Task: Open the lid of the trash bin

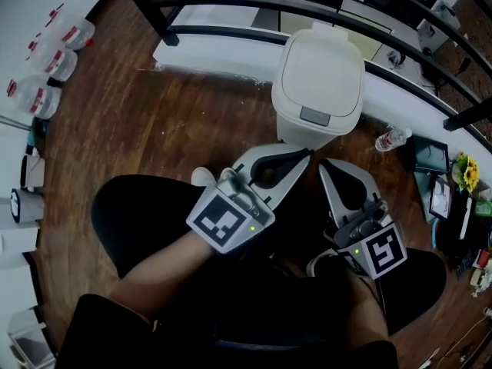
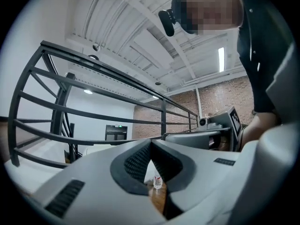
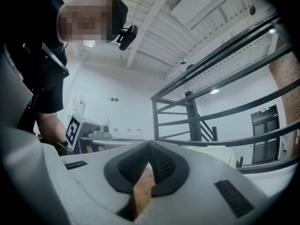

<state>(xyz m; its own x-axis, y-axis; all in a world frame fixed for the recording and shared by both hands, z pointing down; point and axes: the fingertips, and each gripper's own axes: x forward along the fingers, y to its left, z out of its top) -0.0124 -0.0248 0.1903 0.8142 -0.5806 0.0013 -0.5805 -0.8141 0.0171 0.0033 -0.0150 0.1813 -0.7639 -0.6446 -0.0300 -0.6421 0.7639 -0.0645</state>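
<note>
Grey left tool (image 1: 304, 154) and right tool (image 1: 324, 163) are both pressed together, holding nothing, near the trash bin (image 1: 319, 83).

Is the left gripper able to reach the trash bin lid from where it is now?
Probably yes. The left gripper, jaws together, points at the closed lid, and nothing stands between them.
</note>
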